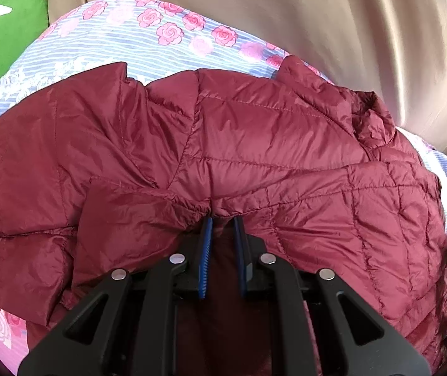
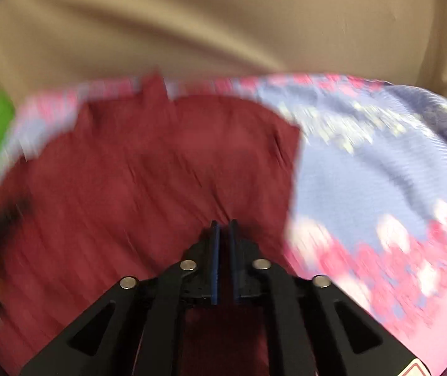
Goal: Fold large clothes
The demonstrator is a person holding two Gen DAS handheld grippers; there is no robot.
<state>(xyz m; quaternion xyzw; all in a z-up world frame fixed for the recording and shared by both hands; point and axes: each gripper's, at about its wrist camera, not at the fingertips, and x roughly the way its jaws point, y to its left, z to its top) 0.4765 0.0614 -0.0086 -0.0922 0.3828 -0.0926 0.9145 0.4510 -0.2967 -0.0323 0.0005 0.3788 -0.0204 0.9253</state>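
A dark red quilted puffer jacket [image 1: 254, 144] lies spread on a flowered bedsheet [image 1: 148, 47], its collar at the far right. My left gripper [image 1: 223, 221] is shut on a bunched fold of the jacket's near edge, with fabric pinched between the blue pads. In the right wrist view, which is motion-blurred, the jacket [image 2: 135, 172] fills the left and centre. My right gripper [image 2: 223, 224] has its fingers nearly together at the jacket's near edge, with red fabric at the tips.
The blue and pink rose-patterned sheet [image 2: 364, 181] covers the bed. A beige curtain or fabric wall [image 1: 317, 15] stands behind the bed. A green pillow [image 1: 7, 31] lies at the far left.
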